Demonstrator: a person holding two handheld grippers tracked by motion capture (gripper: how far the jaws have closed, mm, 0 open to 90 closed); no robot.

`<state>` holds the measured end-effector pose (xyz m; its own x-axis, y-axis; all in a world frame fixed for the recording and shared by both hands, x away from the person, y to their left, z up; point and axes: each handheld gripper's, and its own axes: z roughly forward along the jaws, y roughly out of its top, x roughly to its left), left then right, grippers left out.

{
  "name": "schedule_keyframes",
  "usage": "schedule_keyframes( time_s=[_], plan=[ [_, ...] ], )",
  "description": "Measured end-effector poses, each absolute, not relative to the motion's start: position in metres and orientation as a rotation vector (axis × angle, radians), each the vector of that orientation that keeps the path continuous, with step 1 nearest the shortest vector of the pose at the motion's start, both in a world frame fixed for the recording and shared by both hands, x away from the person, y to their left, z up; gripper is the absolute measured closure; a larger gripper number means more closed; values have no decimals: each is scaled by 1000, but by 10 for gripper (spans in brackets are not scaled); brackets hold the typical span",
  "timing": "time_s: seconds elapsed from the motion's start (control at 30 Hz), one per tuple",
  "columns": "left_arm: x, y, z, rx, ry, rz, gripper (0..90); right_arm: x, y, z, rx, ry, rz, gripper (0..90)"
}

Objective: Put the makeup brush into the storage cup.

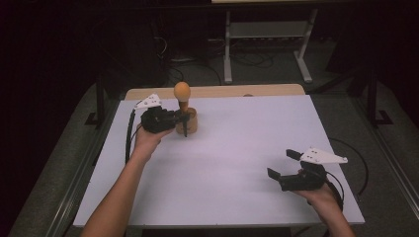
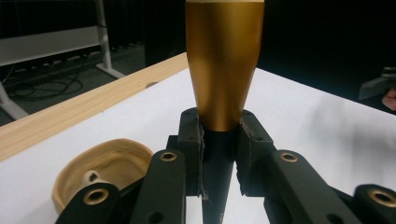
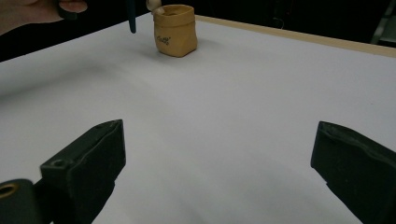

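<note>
**Left gripper clamps a tool beside the pouch**

The left gripper (image 1: 179, 120) is clamped on a tool (image 1: 182, 94) with a golden bulb handle and a dark tip, held upright just beside the tan pouch (image 1: 191, 121) at the table's (image 1: 237, 148) far left. The left gripper view adds the handle's taper (image 2: 224, 70) between the pads and the pouch's open mouth (image 2: 105, 163). The right gripper view shows writing on the pouch (image 3: 175, 30), too small to read. The right gripper (image 1: 285, 165) hovers wide apart, well away at the near right.
</note>
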<state>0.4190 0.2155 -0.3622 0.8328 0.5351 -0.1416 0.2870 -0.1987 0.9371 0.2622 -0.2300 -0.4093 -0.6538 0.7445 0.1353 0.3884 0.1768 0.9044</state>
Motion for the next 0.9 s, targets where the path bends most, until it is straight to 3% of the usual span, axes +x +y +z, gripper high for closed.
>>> schedule_keyframes(
  time_s=[0.9],
  plan=[
    [451,212,-348,1767,645,309,740,262,-229,-410,1070,2133,1475,26]
  ],
)
